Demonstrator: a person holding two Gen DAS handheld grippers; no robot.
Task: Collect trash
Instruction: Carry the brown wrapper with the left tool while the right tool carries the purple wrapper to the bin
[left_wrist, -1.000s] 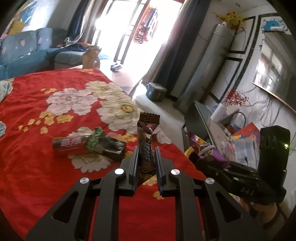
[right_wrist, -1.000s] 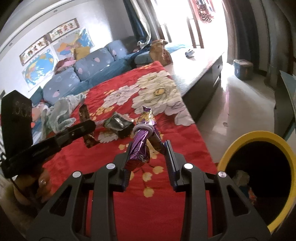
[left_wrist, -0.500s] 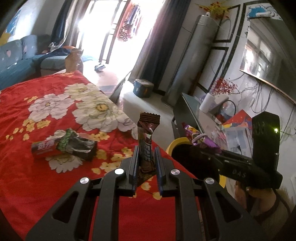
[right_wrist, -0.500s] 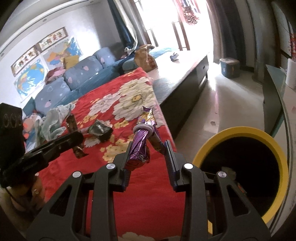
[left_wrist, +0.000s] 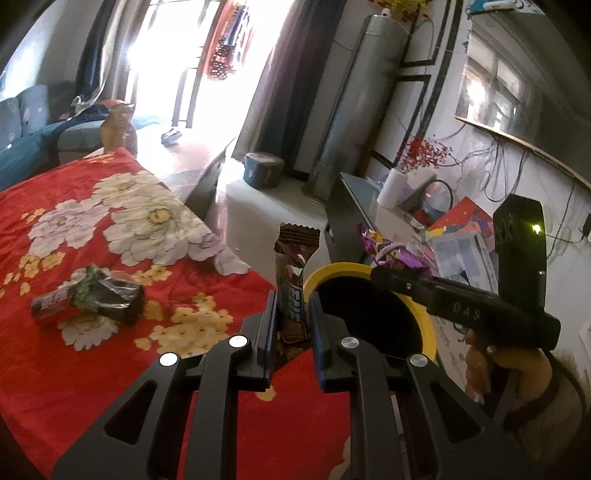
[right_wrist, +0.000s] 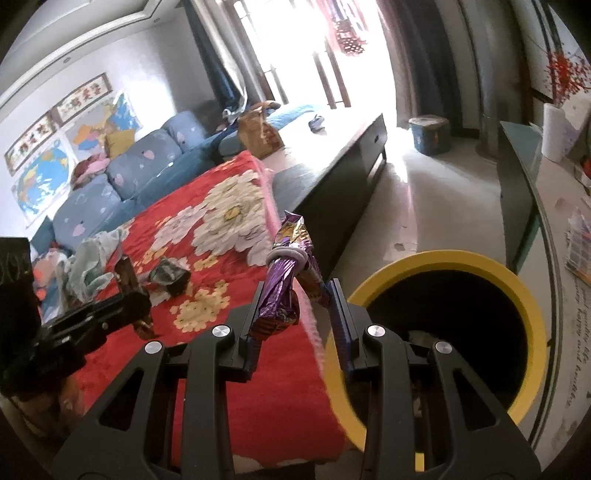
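My left gripper (left_wrist: 291, 302) is shut on a brown snack wrapper (left_wrist: 293, 266) that stands upright between its fingers, at the edge of the red flowered blanket (left_wrist: 92, 229) beside the yellow-rimmed bin (left_wrist: 428, 325). My right gripper (right_wrist: 295, 295) is shut on a purple wrapper (right_wrist: 284, 280) tied with a white band, close to the bin's rim (right_wrist: 443, 258). The purple wrapper also shows in the left wrist view (left_wrist: 391, 254), over the bin. A crumpled dark wrapper (left_wrist: 107, 299) and a red packet (left_wrist: 48, 306) lie on the blanket.
A low dark table (right_wrist: 332, 162) runs beyond the blanket. A glass-topped stand (right_wrist: 524, 173) with papers is to the bin's right. A blue sofa (right_wrist: 140, 162) and loose clothes (right_wrist: 88, 262) are at the back left. A blue tub (right_wrist: 430, 133) sits on the floor.
Both grippers have moved right, off the middle of the blanket and toward the bin, each still holding its wrapper. The bin has come into the left wrist view.
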